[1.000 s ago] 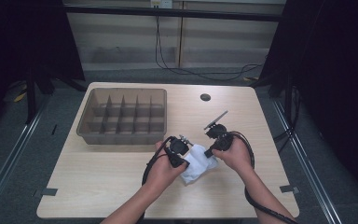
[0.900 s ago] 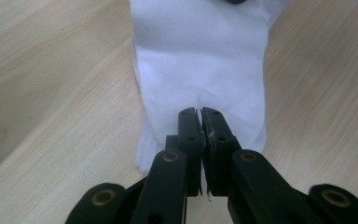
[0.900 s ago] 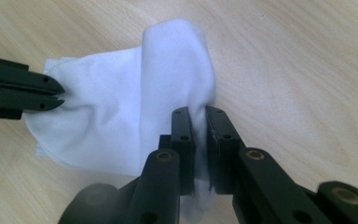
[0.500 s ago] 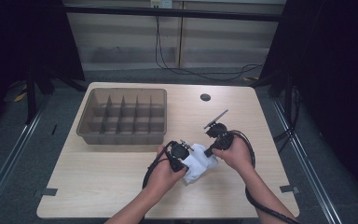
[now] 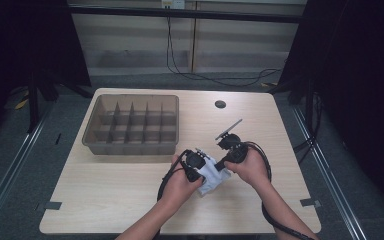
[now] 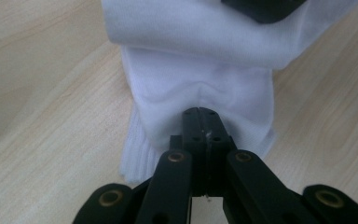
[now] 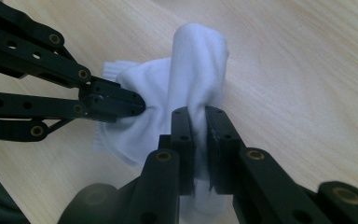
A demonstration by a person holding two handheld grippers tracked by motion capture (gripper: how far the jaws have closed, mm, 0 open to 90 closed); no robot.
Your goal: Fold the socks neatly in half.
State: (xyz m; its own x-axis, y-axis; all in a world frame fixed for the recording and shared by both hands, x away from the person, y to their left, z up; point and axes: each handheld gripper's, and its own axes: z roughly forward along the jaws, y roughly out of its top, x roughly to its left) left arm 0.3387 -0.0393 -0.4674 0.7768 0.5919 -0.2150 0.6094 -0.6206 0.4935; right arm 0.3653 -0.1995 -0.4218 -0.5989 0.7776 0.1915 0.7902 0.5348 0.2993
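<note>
My left gripper (image 6: 200, 112) just pinched the white sock (image 6: 200, 60); right gripper (image 7: 199, 114) clamps its fold, so folding can proceed.

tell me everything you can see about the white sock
The sock is white knit fabric, soft and bunched, with a ribbed cuff lying on the table. It sits near the table's front edge, between the two hands, folded into a thick roll standing up from the wood. The left gripper is shut on a pinch of fabric on one side; the right gripper clamps the raised fold from the other side. It looks clean, with no visible marks or pattern.
</note>
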